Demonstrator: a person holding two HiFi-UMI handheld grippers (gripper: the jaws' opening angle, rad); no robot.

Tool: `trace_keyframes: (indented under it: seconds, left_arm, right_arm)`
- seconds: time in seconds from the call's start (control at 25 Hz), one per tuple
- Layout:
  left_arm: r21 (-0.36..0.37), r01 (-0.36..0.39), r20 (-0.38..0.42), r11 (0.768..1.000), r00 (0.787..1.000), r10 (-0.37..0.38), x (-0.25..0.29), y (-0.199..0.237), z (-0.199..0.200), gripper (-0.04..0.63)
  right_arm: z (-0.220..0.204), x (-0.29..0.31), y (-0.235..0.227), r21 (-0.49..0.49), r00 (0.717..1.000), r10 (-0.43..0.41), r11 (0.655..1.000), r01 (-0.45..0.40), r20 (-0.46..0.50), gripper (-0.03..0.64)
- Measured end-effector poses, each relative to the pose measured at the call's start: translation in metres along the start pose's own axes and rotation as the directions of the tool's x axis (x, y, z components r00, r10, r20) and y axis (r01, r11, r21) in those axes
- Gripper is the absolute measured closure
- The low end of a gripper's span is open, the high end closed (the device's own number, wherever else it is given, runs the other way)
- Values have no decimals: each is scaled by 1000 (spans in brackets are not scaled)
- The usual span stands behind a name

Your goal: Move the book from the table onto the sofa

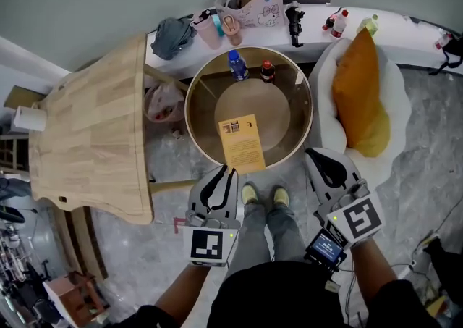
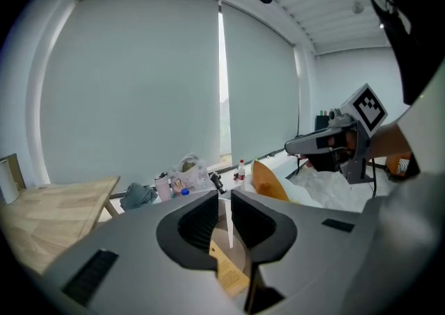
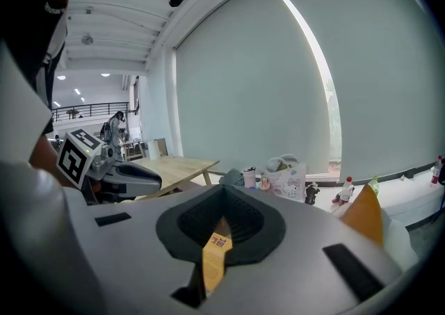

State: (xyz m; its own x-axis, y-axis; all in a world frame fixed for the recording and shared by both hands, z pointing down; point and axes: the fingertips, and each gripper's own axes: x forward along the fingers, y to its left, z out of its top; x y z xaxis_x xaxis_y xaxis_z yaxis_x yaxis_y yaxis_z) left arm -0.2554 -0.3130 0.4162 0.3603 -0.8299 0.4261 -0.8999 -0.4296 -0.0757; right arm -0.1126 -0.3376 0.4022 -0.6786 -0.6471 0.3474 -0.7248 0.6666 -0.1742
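Observation:
The yellow book [image 1: 241, 143] lies flat on the round brown table [image 1: 278, 113], near its front rim. It also shows below the jaws as a yellow book [image 2: 228, 272] [image 3: 214, 254] in both gripper views. The sofa [image 1: 398, 102] is a white seat with an orange cushion [image 1: 359, 91], right of the table. My left gripper [image 1: 228, 169] [image 2: 224, 195] hovers just short of the book's near edge, jaws a narrow slit apart with nothing between them. My right gripper [image 1: 312, 153] [image 3: 223, 188] hangs at the table's front right, between table and sofa, shut and empty.
A blue bottle [image 1: 237, 64] and a dark bottle [image 1: 267, 71] stand at the round table's far side. A pale wooden table [image 1: 87, 131] fills the left. The window sill behind carries a printed bag [image 1: 253, 4] and small items. The person's feet [image 1: 264, 195] stand at the table's front.

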Motion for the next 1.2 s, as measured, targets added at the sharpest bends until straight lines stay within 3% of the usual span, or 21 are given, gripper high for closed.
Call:
trace_keyframes:
  seconds: [0.24,0.36,0.48,0.76,0.88,1.0,1.2]
  left_arm:
    - [65,91,-125,994,989,-83,42,-5,-83,470]
    - [100,152,-208,983,970,-129,67,-17,-142,430]
    - [157,223,-289,962,942,-171,89,-30,-206,392]
    - [346,363,-456,865,871,-183,139,-51,-344,244]
    - [450,365,-485,815,866,-120,158,-52,-387,168]
    - [517,353,-514,780,857,-47,171,-48,-423,137]
    - [633,311,-490,709,870,56,183,-39,-440,124]
  right_arm:
    - [-41,30,-15,0,1000,-25,1000,25,-18,611]
    - [-82,42,-18,4,995,-1,1000,1,-98,611]
    - [-106,58,-19,4,997,-9,1000,9,-82,611]
    - [-169,88,-15,10,995,-11,1000,12,-99,611]
    - [-196,96,-14,19,991,-15,1000,18,-136,611]
    - [-219,102,-15,50,988,-21,998,29,-150,611]
    - [-235,107,-12,77,988,-22,996,35,-155,611]
